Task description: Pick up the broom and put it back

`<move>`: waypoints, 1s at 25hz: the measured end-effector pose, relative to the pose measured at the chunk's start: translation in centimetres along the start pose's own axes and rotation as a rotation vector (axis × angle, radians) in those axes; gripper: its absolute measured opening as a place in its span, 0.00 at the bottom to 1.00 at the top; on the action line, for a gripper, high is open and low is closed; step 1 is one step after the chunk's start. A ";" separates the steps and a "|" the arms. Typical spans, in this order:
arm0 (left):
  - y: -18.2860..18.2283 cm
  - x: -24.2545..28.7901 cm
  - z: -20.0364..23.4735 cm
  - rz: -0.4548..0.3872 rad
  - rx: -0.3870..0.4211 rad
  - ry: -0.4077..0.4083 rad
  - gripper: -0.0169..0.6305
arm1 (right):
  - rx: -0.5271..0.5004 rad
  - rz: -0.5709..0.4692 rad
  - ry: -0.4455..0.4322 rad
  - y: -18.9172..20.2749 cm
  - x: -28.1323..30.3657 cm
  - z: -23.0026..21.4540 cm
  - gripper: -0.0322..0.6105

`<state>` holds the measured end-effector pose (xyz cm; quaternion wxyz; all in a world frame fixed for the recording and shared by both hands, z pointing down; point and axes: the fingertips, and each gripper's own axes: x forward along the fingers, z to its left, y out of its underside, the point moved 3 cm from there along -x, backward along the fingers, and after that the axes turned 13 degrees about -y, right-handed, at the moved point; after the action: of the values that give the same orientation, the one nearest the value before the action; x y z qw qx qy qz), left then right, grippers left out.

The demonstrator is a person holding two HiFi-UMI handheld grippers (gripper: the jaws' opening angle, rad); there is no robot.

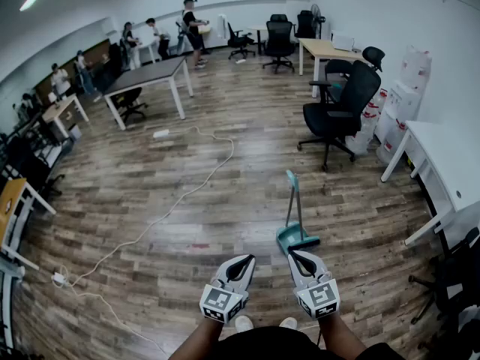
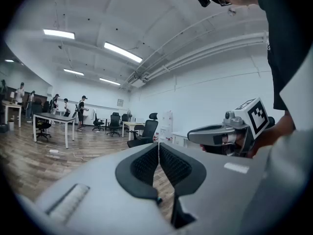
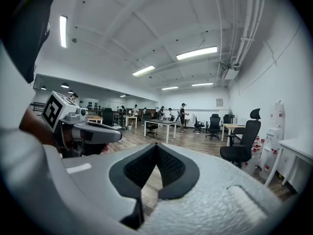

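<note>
A teal long-handled broom and dustpan set (image 1: 295, 220) stands upright on the wooden floor, just ahead of me. My left gripper (image 1: 248, 258) is low in the head view, shut and holding nothing; its jaws meet at the tips in the left gripper view (image 2: 158, 145). My right gripper (image 1: 293, 254) is beside it, also shut and holding nothing, its tips just short of the dustpan's base. In the right gripper view its jaws (image 3: 156, 145) are closed together and the broom is hidden. Each gripper shows in the other's view: the right gripper (image 2: 191, 136), the left gripper (image 3: 119, 135).
A black office chair (image 1: 339, 107) stands beyond the broom, with a white desk (image 1: 450, 156) at the right. A white cable (image 1: 191, 190) runs across the floor on the left to a power strip (image 1: 161, 133). A dark table (image 1: 146, 76) and several people are far back.
</note>
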<state>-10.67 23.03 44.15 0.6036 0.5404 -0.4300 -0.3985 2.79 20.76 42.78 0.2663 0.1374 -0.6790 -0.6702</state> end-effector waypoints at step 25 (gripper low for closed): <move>1.5 -0.9 6.0 0.013 -0.003 0.055 0.07 | 0.030 -0.035 0.087 0.5 4.4 2.9 0.05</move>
<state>-16.60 22.23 45.86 0.6185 0.5475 -0.4160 -0.3804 -2.26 20.81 44.14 0.2818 0.1823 -0.6741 -0.6580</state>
